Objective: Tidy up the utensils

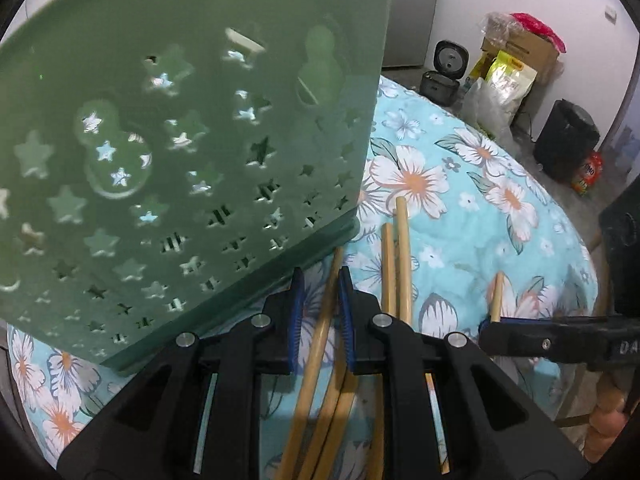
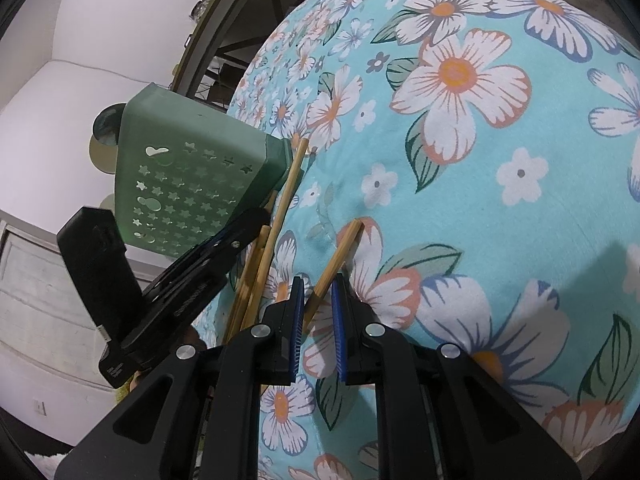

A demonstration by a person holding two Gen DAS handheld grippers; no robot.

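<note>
Sorting chopsticks: none are seen inside the green holder, lying at ten o'clock. One chopstick is pinched by the left gripper, another by the right gripper; several loose chopsticks remain on the tablecloth.

The left gripper points steeply down, its blue-padded jaws narrowed to a slim gap. The right gripper, just to its right, tilts down more gently, jaws likewise nearly closed.
</note>
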